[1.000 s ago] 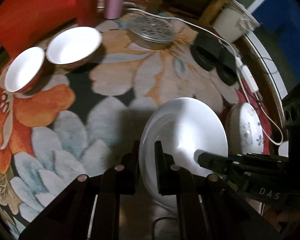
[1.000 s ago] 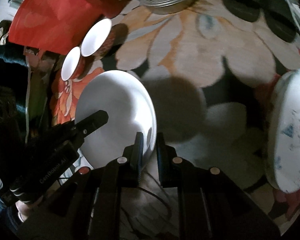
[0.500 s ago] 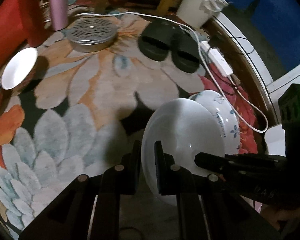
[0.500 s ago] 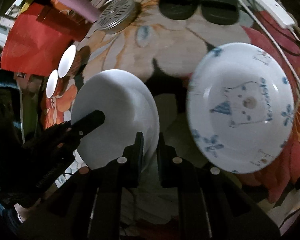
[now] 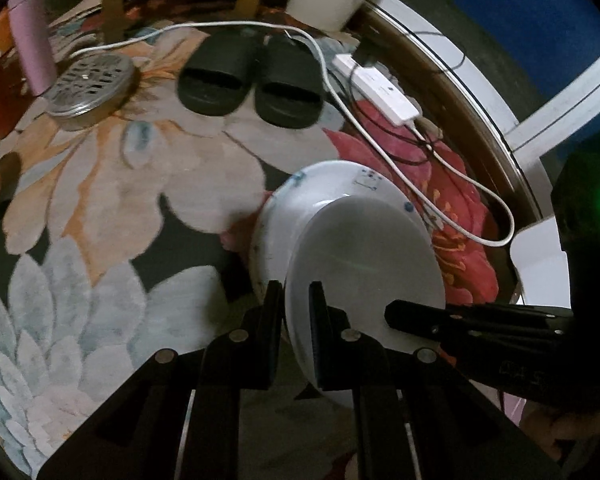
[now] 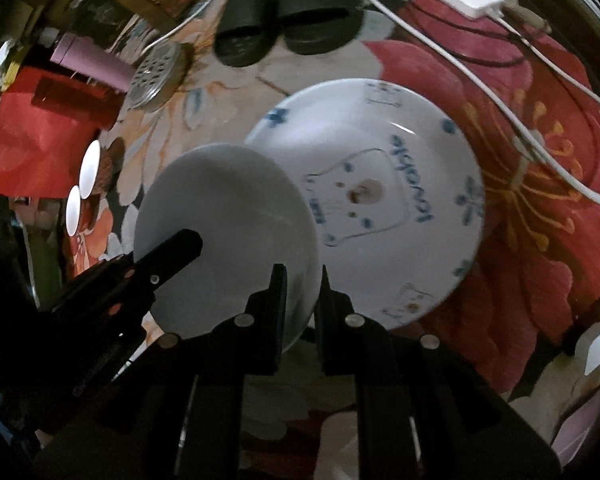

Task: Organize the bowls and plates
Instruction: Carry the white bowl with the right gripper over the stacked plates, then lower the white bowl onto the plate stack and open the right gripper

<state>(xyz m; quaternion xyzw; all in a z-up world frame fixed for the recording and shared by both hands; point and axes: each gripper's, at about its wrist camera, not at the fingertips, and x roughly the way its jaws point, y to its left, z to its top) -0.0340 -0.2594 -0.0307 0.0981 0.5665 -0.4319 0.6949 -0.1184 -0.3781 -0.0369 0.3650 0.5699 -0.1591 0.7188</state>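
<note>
A plain white plate (image 5: 364, 264) is held in the air by both grippers. My left gripper (image 5: 296, 296) is shut on its left rim. My right gripper (image 6: 302, 280) is shut on its right rim, where the plate (image 6: 228, 224) shows again. Under and beyond it lies a white plate with blue bear print (image 6: 380, 200) on the floral rug; its far rim (image 5: 332, 184) shows past the held plate in the left wrist view. Two small red-sided bowls (image 6: 84, 188) with white insides stand far left.
Black slippers (image 5: 252, 76), a round metal grille lid (image 5: 88, 84), a pink tumbler (image 5: 32, 52) and a white power strip (image 5: 384, 92) with cables lie at the rug's far side. A red cloth (image 6: 32, 144) lies behind the bowls. A wooden curved rim (image 5: 480, 120) bounds the rug's right.
Both grippers carried the white plate to the right, away from the two bowls. It now hangs partly over the bear-print plate.
</note>
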